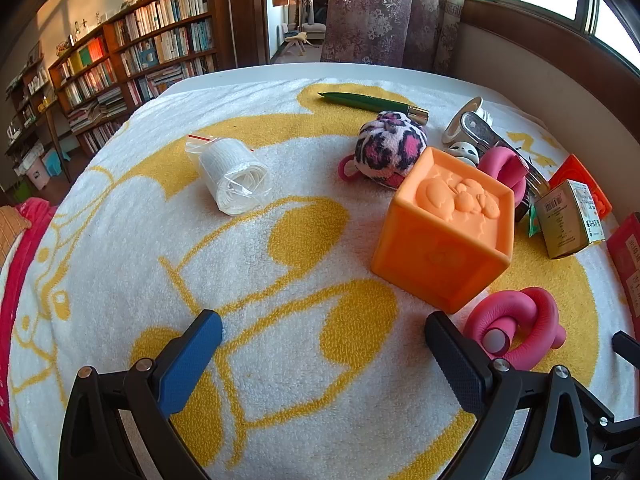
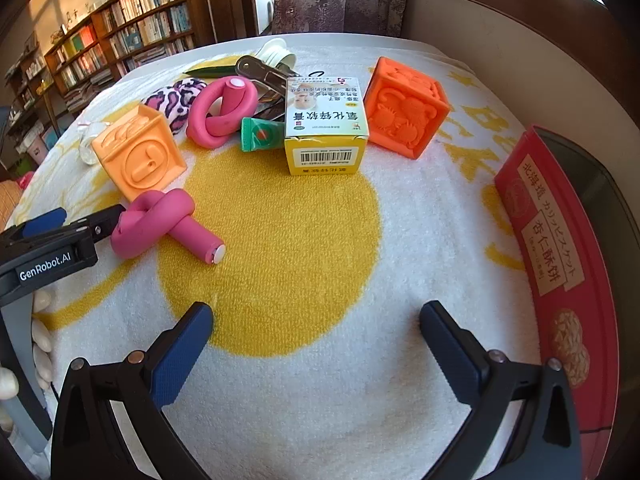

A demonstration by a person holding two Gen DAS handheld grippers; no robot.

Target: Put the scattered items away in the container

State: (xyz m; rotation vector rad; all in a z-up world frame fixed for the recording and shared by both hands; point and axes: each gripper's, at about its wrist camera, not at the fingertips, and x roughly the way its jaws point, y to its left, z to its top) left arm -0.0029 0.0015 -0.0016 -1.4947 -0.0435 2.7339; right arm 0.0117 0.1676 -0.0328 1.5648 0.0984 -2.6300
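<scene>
Scattered items lie on a white and yellow towel. My left gripper hangs open over bare towel, with a pale orange cube and a knotted pink foam roller just right of its right finger. A bagged white roll lies farther left. My right gripper is open above the towel's yellow disc, nothing between its fingers. Beyond it stand a yellow carton, a darker orange cube and a second pink roller. The red biscuit box stands at the right edge.
A leopard-print plush, a green pen, a metal tool and a green tube crowd the far side. The left gripper shows at the left of the right wrist view. Bookshelves line the room behind.
</scene>
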